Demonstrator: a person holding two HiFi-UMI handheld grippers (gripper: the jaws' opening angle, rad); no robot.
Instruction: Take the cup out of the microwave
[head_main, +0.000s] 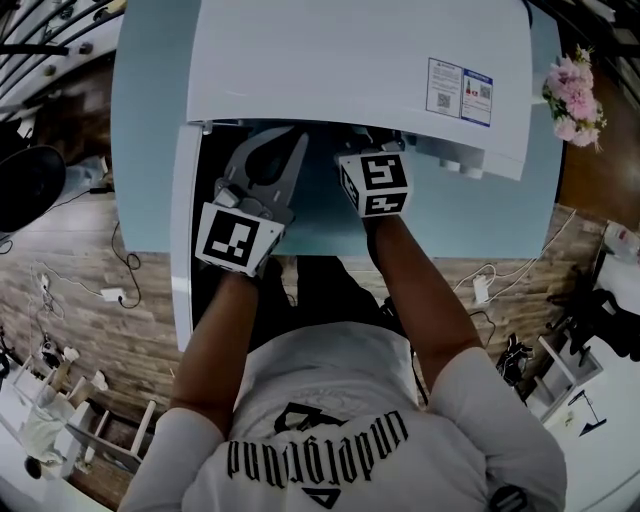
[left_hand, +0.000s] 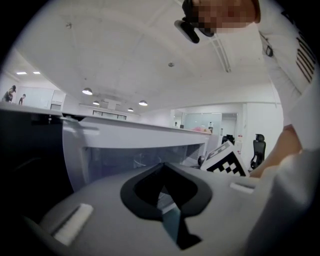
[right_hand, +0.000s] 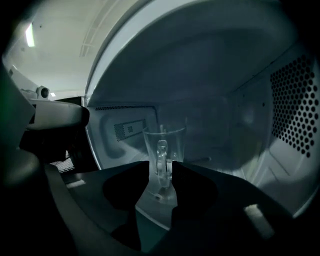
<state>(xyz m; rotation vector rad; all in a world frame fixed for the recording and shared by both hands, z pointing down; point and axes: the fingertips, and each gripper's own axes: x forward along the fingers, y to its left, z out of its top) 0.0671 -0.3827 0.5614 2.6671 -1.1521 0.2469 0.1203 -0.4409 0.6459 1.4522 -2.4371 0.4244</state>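
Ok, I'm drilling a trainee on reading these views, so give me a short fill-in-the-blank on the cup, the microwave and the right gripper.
1. The clear cup stands ____ the microwave.
2. The cup's ____ is turned toward the right gripper.
3. That gripper's fingers are ____.
4. The microwave's door is swung out on the person's ____ side.
Missing words: inside; handle; open; left.
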